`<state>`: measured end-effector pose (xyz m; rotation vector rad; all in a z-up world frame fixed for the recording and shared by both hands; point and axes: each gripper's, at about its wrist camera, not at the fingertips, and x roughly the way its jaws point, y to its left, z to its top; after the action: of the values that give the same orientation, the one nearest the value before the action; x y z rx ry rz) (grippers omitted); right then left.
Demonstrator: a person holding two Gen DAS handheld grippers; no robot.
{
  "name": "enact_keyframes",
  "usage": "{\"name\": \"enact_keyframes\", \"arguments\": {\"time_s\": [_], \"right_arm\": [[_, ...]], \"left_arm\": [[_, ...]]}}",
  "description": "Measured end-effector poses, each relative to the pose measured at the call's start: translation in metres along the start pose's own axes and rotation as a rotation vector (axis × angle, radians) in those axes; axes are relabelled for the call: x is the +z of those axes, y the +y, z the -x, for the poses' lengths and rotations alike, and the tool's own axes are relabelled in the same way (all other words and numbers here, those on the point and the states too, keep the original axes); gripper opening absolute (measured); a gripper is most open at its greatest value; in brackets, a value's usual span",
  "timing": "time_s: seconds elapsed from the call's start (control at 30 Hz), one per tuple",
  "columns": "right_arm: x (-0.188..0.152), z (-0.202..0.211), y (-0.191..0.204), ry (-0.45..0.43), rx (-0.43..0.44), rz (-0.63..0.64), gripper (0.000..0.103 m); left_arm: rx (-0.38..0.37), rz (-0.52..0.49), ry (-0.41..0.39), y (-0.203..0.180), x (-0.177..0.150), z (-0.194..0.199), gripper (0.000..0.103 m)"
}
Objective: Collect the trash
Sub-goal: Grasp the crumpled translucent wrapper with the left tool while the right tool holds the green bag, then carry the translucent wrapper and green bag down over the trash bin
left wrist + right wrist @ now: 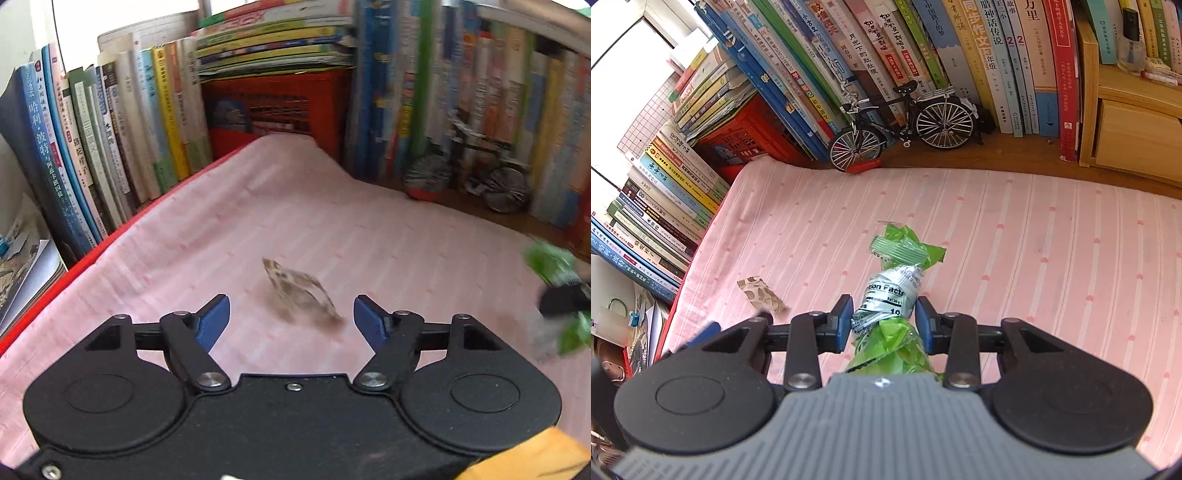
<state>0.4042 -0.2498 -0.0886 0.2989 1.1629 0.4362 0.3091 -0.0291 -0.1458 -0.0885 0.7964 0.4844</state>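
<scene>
Black and bulky at the bottom of the left wrist view, the left gripper (291, 317) has its blue-padded jaws spread wide, with nothing pinched between them. Just ahead of the gap lies a small brown-patterned wrapper (301, 291), blurred in this view, resting on the pink striped cloth (332, 221) and touching neither pad. From the right wrist view the same wrapper (761, 294) shows more sharply, lying flat on the cloth near its left edge, with the blurred tips of the left gripper just beside it. The right gripper (884, 319) is clamped narrowly on a crumpled green and silver snack bag (892, 295) (part of a nutrition label is readable on the silver part), its blue pads pressing the bag from both sides while the green ends stick out ahead of and behind the jaws. That bag also shows at the right edge of the left wrist view as a green blur. Beyond the cloth, rows of books (923, 55) stand along the back and lean at the left, a red crate (273, 107) sits under a flat stack of them, and a model bicycle (905, 122) is parked on the wooden desk (1015, 155) in front of the spines.
</scene>
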Motion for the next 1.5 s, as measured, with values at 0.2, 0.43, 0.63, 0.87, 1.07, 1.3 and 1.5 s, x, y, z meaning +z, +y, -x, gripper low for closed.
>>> {"name": "enact_keyframes", "arguments": {"time_s": [0.2, 0.43, 0.63, 0.87, 1.07, 1.3, 1.5], "right_arm": [[-0.002, 0.000, -0.005, 0.002, -0.001, -0.004, 0.042], [-0.006, 0.010, -0.008, -0.016, 0.003, -0.014, 0.042], [-0.010, 0.027, -0.003, -0.052, -0.008, -0.006, 0.041], [-0.025, 0.060, 0.005, -0.102, -0.011, -0.021, 0.041], [-0.049, 0.088, 0.013, -0.137, -0.026, -0.038, 0.041], [-0.093, 0.120, 0.027, -0.165, -0.056, -0.045, 0.041], [-0.136, 0.150, 0.045, -0.195, -0.094, -0.058, 0.041]], "left_arm": [[-0.050, 0.150, 0.121, -0.001, 0.027, -0.054, 0.044], [-0.120, 0.118, 0.163, -0.012, 0.018, -0.042, 0.004], [-0.171, 0.070, 0.161, -0.019, 0.017, -0.010, 0.004], [-0.239, 0.047, 0.144, -0.016, 0.024, 0.040, 0.004], [-0.284, 0.008, 0.123, -0.005, 0.018, 0.084, 0.004], [-0.324, -0.026, 0.113, 0.022, -0.006, 0.133, 0.005], [-0.368, -0.054, 0.108, 0.052, -0.034, 0.177, 0.005]]}}
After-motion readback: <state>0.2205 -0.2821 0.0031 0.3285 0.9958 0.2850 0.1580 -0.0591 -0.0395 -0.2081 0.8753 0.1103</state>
